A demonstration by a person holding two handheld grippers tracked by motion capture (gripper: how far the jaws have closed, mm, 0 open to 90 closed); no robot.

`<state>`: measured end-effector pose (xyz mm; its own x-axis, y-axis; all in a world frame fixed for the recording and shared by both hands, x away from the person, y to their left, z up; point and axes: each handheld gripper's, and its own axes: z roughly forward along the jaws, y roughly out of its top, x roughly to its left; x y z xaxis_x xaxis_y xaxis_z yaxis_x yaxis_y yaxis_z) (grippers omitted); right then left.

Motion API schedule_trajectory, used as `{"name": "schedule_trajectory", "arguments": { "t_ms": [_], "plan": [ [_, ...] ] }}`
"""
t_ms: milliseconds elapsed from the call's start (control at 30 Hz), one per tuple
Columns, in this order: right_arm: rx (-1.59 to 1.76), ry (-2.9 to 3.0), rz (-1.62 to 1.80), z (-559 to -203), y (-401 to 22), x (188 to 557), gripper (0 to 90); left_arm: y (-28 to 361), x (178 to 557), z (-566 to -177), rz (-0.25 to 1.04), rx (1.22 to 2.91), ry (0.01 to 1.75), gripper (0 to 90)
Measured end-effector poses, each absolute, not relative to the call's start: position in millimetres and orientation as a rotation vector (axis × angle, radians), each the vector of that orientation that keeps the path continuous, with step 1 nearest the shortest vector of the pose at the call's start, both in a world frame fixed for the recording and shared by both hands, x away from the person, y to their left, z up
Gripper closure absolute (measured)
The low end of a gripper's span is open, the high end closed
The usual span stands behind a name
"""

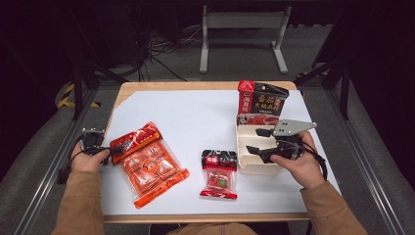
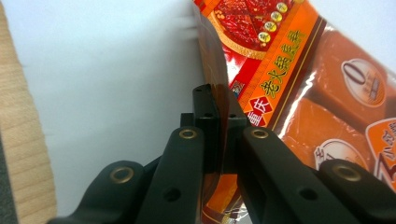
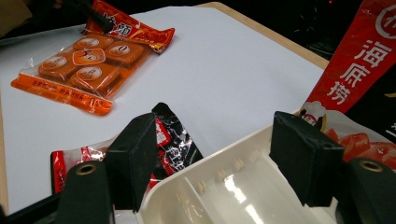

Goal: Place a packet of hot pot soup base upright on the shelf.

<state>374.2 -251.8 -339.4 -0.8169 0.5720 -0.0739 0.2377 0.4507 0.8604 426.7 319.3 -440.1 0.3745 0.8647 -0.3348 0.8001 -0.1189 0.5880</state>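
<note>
Where the white sheet covers the light wooden tabletop (image 1: 205, 115), a strip of bare wood shows along the far edge and the near edge. Beyond it lies a grey floor with black cables and a grey metal frame (image 1: 243, 36) in a dark room. Near the left edge, the left tool (image 1: 98, 147) has its jaws pressed together on the top edge of the orange clear-windowed packet of seasoning blocks (image 1: 149, 164). Toward the right edge, the right tool (image 1: 258, 141) stands spread over the white plastic divided tray (image 1: 243, 161), one jaw outside its wall. A red-and-black pouch (image 1: 261, 98) stands upright at the tray's far end, and a small red-and-black sachet (image 1: 219, 174) lies near the near edge.
</note>
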Motion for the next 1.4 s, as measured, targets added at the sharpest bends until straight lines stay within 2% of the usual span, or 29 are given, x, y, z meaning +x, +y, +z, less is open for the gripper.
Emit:
{"name": "schedule_trajectory", "arguments": {
  "t_ms": [633,933,1400],
  "plan": [
    [0.684,2.393,1.341,-334,-260,372,65.0,310,415,-397,0.206,1.858,1.323,90.0],
    [0.703,2.383,1.379,-331,-263,370,68.0,304,403,-371,0.263,1.836,1.24,90.0],
    [0.728,2.381,1.402,-330,-265,370,67.7,284,379,-330,0.355,1.817,1.073,90.0]
  ]
}}
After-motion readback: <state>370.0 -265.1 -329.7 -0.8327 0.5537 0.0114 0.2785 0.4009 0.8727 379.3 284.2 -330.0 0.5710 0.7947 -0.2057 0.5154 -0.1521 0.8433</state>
